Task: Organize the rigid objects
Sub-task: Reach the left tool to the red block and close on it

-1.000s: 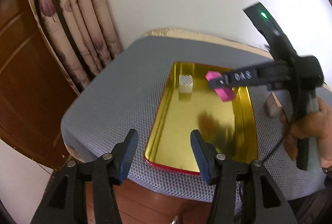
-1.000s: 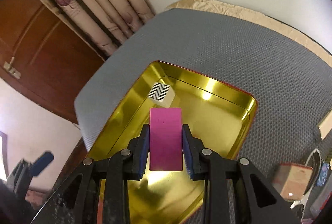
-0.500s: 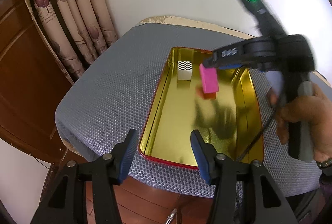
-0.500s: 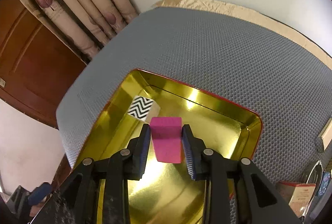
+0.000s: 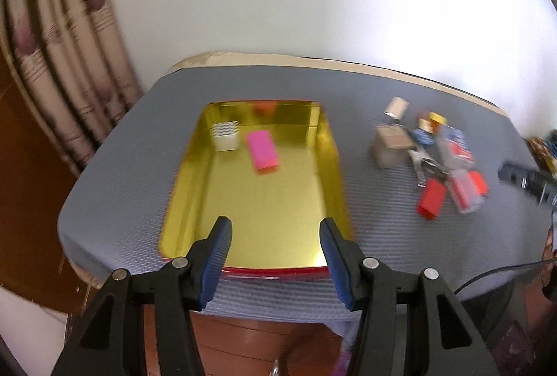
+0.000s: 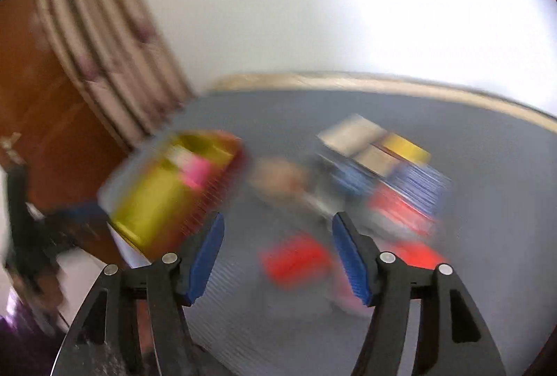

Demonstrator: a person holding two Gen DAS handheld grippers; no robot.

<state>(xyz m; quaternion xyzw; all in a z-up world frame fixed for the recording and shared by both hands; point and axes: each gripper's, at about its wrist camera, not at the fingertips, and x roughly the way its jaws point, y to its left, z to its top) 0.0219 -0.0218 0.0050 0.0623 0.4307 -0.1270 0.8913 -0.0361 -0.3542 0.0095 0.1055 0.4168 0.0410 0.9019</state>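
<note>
Your grey mat (image 5: 132, 167) covers a table by a white wall and curtains (image 5: 59, 56). The gold tray (image 5: 195, 188) holds two blocks (one pink block (image 5: 263, 150), one zigzag-patterned block (image 5: 225, 136)). Left gripper (image 5: 275, 257) stands apart, empty; right gripper (image 6: 278, 257) is opening, empty.

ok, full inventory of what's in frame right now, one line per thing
tray: 1, gold inside with red rim, on the mat's left part
pink block: 1, pink, lying in the tray's far half
zigzag block: 1, white with black zigzag top, tray's far left corner
red block: 1, red, nearest of the pile right of the tray
pile of small items: count unclear through blur, tan, yellow, blue, red, right of the tray
mat: 1, grey mesh, covers the table
curtain: 1, beige, far left
left gripper: black, blue pads, open, over the tray's near edge
right gripper: same build, jaws opening, empty, above the pile
</note>
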